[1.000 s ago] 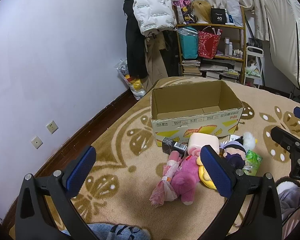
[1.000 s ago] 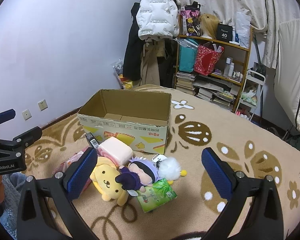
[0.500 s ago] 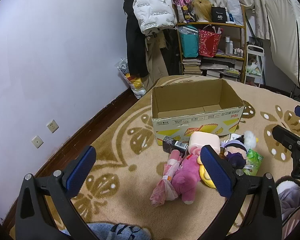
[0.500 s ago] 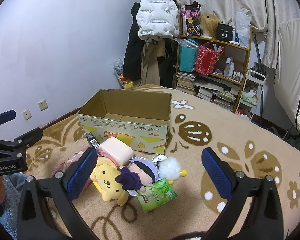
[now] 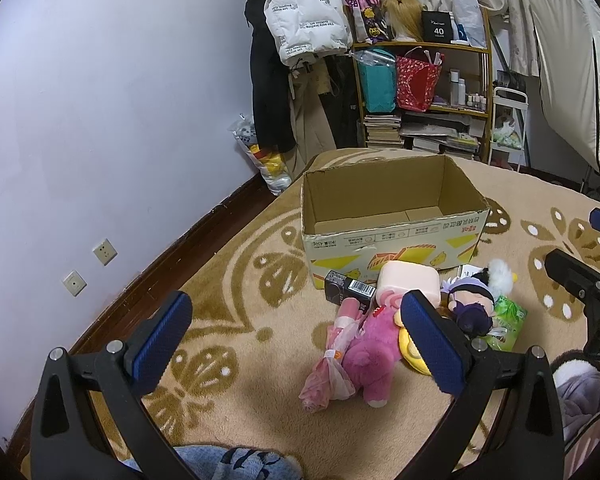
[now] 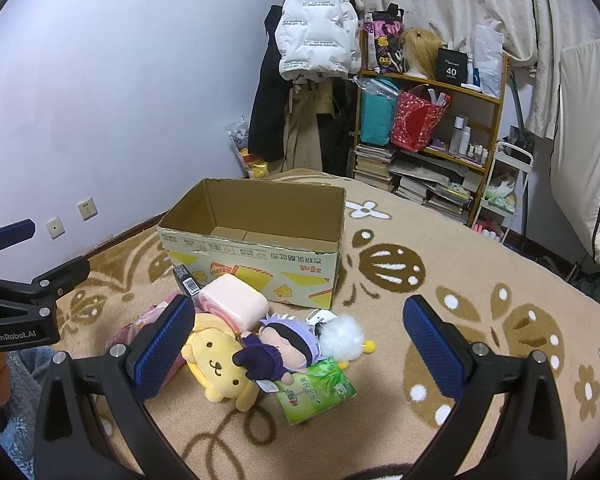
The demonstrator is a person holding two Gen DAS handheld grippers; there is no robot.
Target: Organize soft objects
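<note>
An open, empty cardboard box (image 5: 396, 236) (image 6: 256, 256) stands on the beige rug. In front of it lies a pile: a pink plush (image 5: 374, 354), a yellow dog plush (image 6: 216, 364), a purple-haired doll (image 6: 280, 346) (image 5: 474, 304), a pink cushion block (image 6: 234, 300) (image 5: 410, 280), a white pom-pom (image 6: 342, 338), a green tissue pack (image 6: 316, 392) and a pink wrapped bundle (image 5: 332, 364). My left gripper (image 5: 296, 340) is open and empty, above the rug near the pile. My right gripper (image 6: 298, 350) is open and empty, over the pile.
A black barcoded box (image 5: 348, 290) lies by the carton. A shelf (image 6: 428, 140) with bags and books, hanging coats (image 6: 316, 36) and a wall stand behind. The rug edge meets dark wood floor (image 5: 148, 284) on the left.
Both grippers have barely shifted; nothing was taken hold of or moved.
</note>
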